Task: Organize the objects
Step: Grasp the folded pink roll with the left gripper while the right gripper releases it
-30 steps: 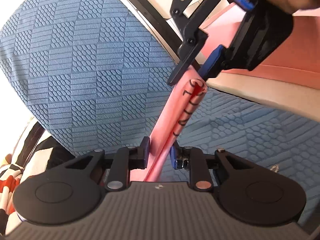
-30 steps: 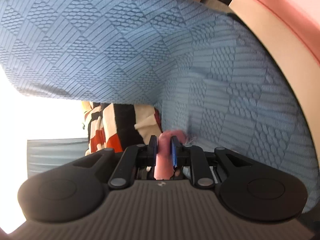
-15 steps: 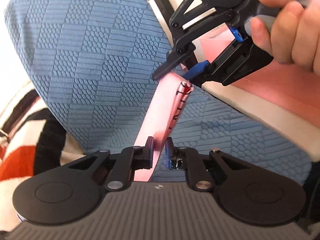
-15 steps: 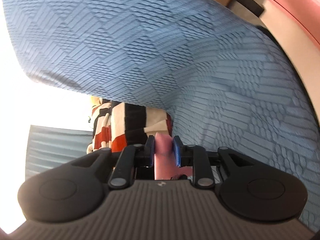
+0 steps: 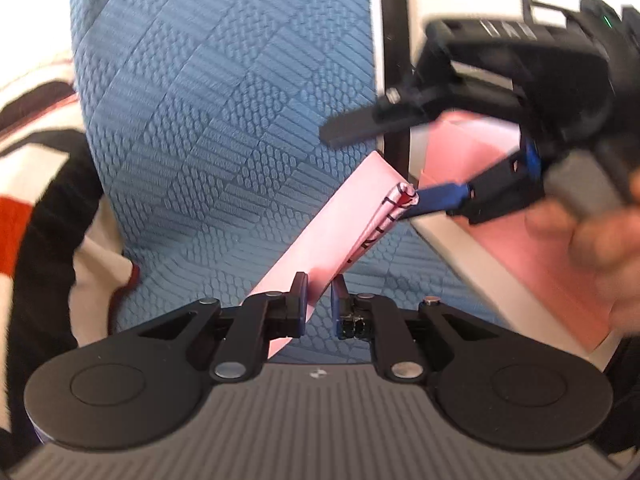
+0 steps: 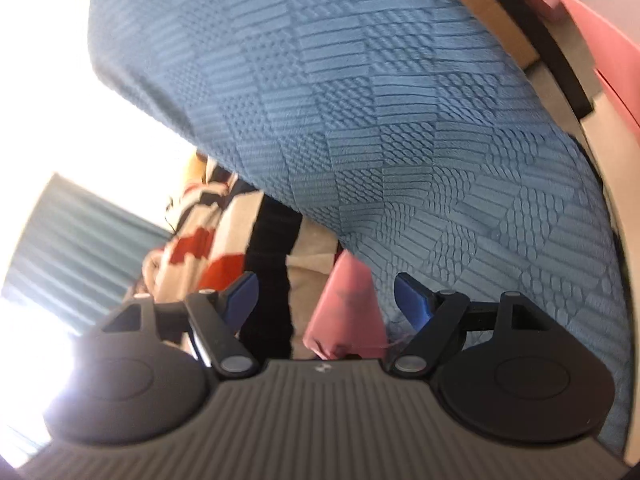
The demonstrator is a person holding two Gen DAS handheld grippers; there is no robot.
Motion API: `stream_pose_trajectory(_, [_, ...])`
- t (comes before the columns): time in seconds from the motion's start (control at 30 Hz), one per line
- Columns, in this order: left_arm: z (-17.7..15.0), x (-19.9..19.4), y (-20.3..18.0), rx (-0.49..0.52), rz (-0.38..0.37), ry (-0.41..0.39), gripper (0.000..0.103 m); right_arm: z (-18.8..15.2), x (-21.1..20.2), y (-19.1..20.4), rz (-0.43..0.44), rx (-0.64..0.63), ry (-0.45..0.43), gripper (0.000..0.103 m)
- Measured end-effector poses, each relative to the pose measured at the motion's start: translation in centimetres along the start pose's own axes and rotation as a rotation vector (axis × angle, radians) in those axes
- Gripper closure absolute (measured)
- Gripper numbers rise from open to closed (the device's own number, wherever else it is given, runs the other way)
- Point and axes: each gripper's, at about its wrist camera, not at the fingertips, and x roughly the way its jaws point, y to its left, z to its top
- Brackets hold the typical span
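While left tongs [image 5: 319,294] pinch pink strip [image 5: 344,216], right tongs [image 6: 325,294] opening around it.

each camera sat just behind its own fingers, looking along them and slightly down, close to a blue textured cushion [image 5: 224,128]. the left wrist view faced the right gripper [image 5: 384,160] at its upper right. both views shared the cushion and a folded pink sheet [image 6: 348,312].

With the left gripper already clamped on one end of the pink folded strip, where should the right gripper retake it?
Grip the free far end of the pink folded strip, pads on its two flat faces, coming in along its length opposite the left gripper. The right gripper, jaws opening, already straddles that end.
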Motion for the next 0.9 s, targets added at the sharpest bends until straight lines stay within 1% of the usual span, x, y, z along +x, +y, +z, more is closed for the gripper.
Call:
stream_pose_trajectory(0.13, [0.3,-0.2,1.8,-0.100,-0.035,-0.009,0.089,-0.7,0.9,0.7,0.033,-0.069,0.019,0.025])
stream_pose_trajectory(0.27, [0.5,-0.4,3.7,-0.188,-0.073,-0.021,0.089,-1.0,1.9,1.1,0.030,-0.150,-0.004,0.025])
stream_pose_trajectory(0.33, [0.6,-0.4,4.5,-0.222,-0.087,-0.023,0.089,-1.1,2.7,0.9,0.036,-0.169,-0.017,0.025])
stream_pose_trajectory(0.4, [0.7,-0.3,5.3,-0.244,-0.096,-0.025,0.089,-0.9,3.7,0.5,0.056,-0.176,-0.026,0.025])
stream_pose_trajectory(0.47, [0.7,-0.1,6.0,-0.269,-0.109,-0.025,0.089,-0.6,4.8,-0.2,0.125,-0.176,-0.031,0.024])
stream_pose_trajectory(0.57, [0.7,-0.1,6.7,-0.300,-0.132,-0.029,0.089,-0.3,6.0,-0.5,0.192,-0.178,-0.027,0.024])
stream_pose_trajectory(0.67, [0.7,0.0,7.1,-0.307,-0.142,-0.033,0.089,0.0,7.6,-0.1,0.231,-0.208,0.024,0.024])
stream_pose_trajectory(0.73, [0.7,0.1,7.3,-0.309,-0.148,-0.035,0.089,-0.1,8.4,0.2,0.213,-0.249,0.044,0.025])
stream_pose_trajectory(0.8, [0.7,0.2,7.1,-0.289,-0.150,-0.035,0.088,-0.3,8.7,0.2,0.192,-0.271,0.036,0.036])
stream_pose_trajectory(0.83, [0.8,0.3,7.0,-0.281,-0.152,-0.036,0.087,-0.4,8.7,0.1,0.198,-0.265,0.032,0.038])
stream_pose_trajectory(0.9, [0.9,0.4,6.8,-0.255,-0.137,-0.042,0.079,-0.4,8.6,0.1,0.188,-0.249,0.028,0.049])
